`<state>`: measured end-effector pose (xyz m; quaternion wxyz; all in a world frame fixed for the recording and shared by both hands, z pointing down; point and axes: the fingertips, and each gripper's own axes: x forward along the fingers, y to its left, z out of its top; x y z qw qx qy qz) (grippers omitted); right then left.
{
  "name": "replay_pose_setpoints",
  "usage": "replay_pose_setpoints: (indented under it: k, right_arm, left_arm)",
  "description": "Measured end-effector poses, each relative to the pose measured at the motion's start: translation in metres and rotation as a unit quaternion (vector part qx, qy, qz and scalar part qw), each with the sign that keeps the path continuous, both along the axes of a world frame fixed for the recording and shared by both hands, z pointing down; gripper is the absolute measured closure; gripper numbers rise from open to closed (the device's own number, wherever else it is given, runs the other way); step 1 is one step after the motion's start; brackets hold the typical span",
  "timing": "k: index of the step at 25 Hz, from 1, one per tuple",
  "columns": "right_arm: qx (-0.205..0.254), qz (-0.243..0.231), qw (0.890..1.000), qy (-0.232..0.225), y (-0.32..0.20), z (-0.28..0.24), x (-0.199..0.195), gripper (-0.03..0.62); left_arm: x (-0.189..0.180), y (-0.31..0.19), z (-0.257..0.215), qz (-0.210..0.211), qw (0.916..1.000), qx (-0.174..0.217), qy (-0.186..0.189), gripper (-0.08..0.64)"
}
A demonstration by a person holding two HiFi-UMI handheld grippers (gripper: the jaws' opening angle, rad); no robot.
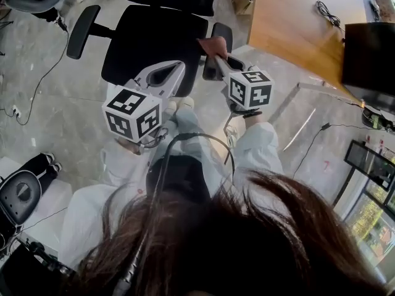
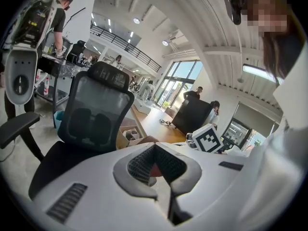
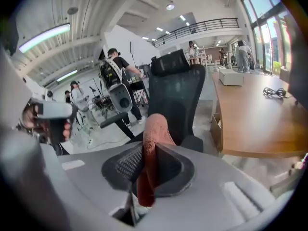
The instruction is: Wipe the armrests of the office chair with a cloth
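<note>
**A:** What fills most of the scene?

**B:** A grey polished floor [image 1: 43, 103]. A wooden desk [image 1: 290, 29] takes the upper right of the head view.

**A:** And the chair?

**B:** The black office chair [image 1: 154, 48] stands on the floor just left of the desk, its seat facing the person. It has a mesh back and a headrest.

**A:** What about its armrests?

**B:** The left-side armrest [image 1: 82, 31] in the head view juts out from the seat and is bare. The right-side armrest [image 1: 220, 39] lies between the seat and the desk, partly covered by the gripper above it.

**A:** What are the grippers doing?

**B:** The left gripper [image 2: 155, 148] is over the front of the seat, pointing at the chair back. Its jaws are closed together and I see nothing clamped in them. The right gripper [image 3: 152, 153] is over the right-side armrest, with its jaws pressed onto the cloth.

**A:** Where exactly is the cloth?

**B:** The reddish-brown cloth [image 3: 156, 129] is pinched between the right gripper's pads. A rounded fold sticks out past the tips and a darker end hangs back behind them. In the head view it sits right at that armrest. I can't tell whether it touches the pad.
</note>
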<state>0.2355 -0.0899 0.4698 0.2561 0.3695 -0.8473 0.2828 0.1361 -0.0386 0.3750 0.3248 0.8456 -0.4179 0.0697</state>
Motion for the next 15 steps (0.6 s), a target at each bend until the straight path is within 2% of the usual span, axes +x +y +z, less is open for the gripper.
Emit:
replay_pose_setpoints:
  k: [3, 5, 9, 12, 13, 15]
  right_arm:
    - [0.021, 0.016, 0.996, -0.086, 0.005, -0.052, -0.001, 0.549]
    - [0.032, 0.018, 0.988, -0.147, 0.013, -0.085, -0.002, 0.549]
    - [0.058, 0.007, 0.966, -0.251, 0.030, -0.150, 0.002, 0.549]
    - [0.067, 0.019, 0.945, -0.318, 0.038, -0.190, 0.014, 0.549]
    - [0.067, 0.027, 0.939, -0.337, 0.041, -0.199, 0.020, 0.549]
    - [0.073, 0.040, 0.932, -0.352, 0.044, -0.212, 0.030, 0.549]
  left_arm:
    - [0.007, -0.003, -0.016, 0.011, 0.9994, 0.011, 0.032, 0.557]
    - [0.010, -0.005, -0.026, 0.024, 0.9985, 0.023, 0.044, 0.557]
    - [0.022, -0.003, -0.051, 0.057, 0.9955, 0.048, 0.059, 0.555]
    - [0.035, 0.002, -0.066, 0.073, 0.9931, 0.057, 0.072, 0.555]
    - [0.040, 0.004, -0.069, 0.078, 0.9924, 0.060, 0.074, 0.555]
    - [0.050, 0.009, -0.075, 0.091, 0.9911, 0.064, 0.073, 0.555]
